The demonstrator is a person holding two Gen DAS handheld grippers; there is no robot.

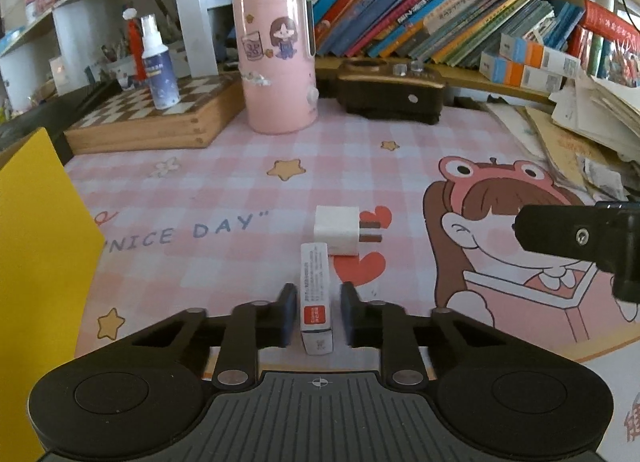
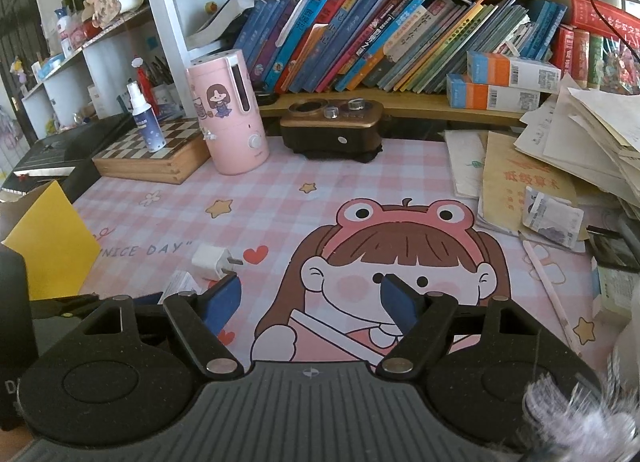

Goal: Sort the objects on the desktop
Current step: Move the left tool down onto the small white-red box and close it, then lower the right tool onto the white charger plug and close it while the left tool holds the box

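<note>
A small white box with a red label (image 1: pixel 315 270) lies lengthwise on the pink checked desk mat (image 1: pixel 224 190). My left gripper (image 1: pixel 318 291) is shut on it, one pad against each long side. Just beyond the box lies a white charger plug (image 1: pixel 340 230) with its prongs pointing right. In the right wrist view the plug (image 2: pixel 212 258) and the box (image 2: pixel 180 282) sit at the left. My right gripper (image 2: pixel 310 282) hovers open over the cartoon girl printed on the mat, nothing between its fingers. One black finger (image 1: pixel 580 238) of it reaches in at the right edge of the left wrist view.
A yellow sheet (image 1: pixel 36 262) stands at the left. At the back are a pink humidifier (image 1: pixel 278 58), a spray bottle (image 1: pixel 158 66) on a wooden chessboard box (image 1: pixel 156 118), and a brown device (image 1: pixel 388 90). Stacked papers (image 2: pixel 560 150) and a pink pen (image 2: pixel 548 286) crowd the right.
</note>
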